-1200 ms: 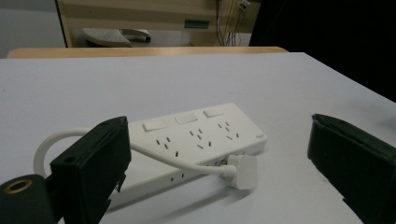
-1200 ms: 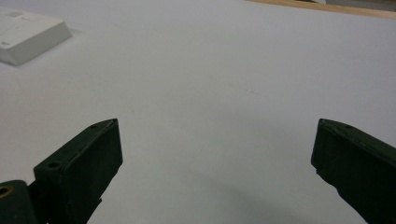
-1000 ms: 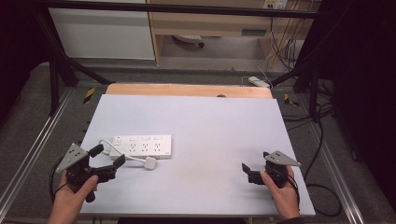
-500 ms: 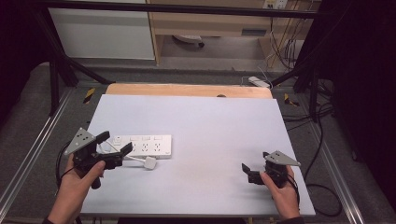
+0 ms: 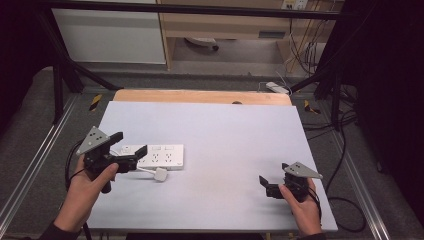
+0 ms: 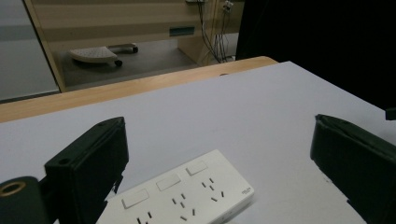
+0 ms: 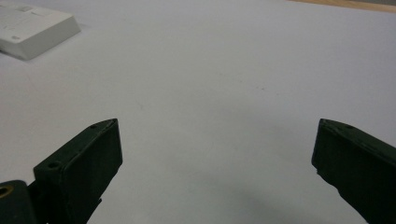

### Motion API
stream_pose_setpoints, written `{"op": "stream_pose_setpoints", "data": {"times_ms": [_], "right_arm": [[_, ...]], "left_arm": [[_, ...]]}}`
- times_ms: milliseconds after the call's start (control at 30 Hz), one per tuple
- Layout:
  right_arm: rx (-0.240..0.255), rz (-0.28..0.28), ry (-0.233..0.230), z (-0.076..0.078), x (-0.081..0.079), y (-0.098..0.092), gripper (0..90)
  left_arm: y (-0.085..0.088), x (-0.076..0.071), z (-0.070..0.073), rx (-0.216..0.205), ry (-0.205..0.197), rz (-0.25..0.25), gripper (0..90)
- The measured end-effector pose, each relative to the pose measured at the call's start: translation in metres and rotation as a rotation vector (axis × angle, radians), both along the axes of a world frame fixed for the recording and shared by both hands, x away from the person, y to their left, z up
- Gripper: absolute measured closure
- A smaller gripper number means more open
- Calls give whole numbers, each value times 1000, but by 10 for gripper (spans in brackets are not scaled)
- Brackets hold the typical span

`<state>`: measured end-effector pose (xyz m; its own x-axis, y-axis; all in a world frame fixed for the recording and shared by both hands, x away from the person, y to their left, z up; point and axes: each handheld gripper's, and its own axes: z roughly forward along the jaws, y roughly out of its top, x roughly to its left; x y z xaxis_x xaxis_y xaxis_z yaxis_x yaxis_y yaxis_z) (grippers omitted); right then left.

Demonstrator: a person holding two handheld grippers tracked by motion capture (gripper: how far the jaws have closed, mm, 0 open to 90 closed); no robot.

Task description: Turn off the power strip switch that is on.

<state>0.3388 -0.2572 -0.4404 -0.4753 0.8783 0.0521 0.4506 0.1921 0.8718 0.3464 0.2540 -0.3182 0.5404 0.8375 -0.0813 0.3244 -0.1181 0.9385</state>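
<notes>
A white power strip (image 5: 160, 156) lies flat on the pale table top (image 5: 225, 130), left of centre. Its sockets and switches face up in the left gripper view (image 6: 187, 196). A white plug (image 5: 161, 175) on a short cable lies just in front of it. My left gripper (image 5: 131, 144) hovers over the strip's left end, open, its jaws wide apart (image 6: 219, 123) with nothing between them. My right gripper (image 5: 266, 186) rests low near the front right of the table, open and empty (image 7: 218, 123). The strip's corner (image 7: 32, 28) shows far off in the right gripper view.
A wooden strip (image 5: 200, 96) runs along the table's far edge. Metal rails (image 5: 30, 165) flank the table on both sides. On the floor beyond are cables (image 5: 345, 125), another power strip (image 5: 277, 88) and a cabinet (image 5: 110, 35).
My left gripper has risen and moved forward and right, from beside the strip's left end to over it. The right gripper, strip and plug have stayed put.
</notes>
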Motion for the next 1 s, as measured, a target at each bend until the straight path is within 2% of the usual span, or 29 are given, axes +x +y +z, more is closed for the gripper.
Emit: {"op": "stream_pose_setpoints", "data": {"times_ms": [67, 267, 467, 600, 1000], "right_arm": [[1, 0, 2, 0, -1, 0, 22], [5, -5, 2, -1, 1, -1, 22], [-4, -9, 18, -3, 2, -2, 25], [4, -24, 10, -1, 1, -3, 29], [-2, -16, 20, -2, 1, -3, 31]], "left_arm": [[-2, 4, 0, 14, -7, 1, 42], [-2, 12, 0, 8, -4, -1, 42], [-4, 16, 3, 13, -9, -17, 47], [-5, 18, 4, 18, -15, -21, 47], [-9, 29, 4, 25, -14, -13, 49]]}}
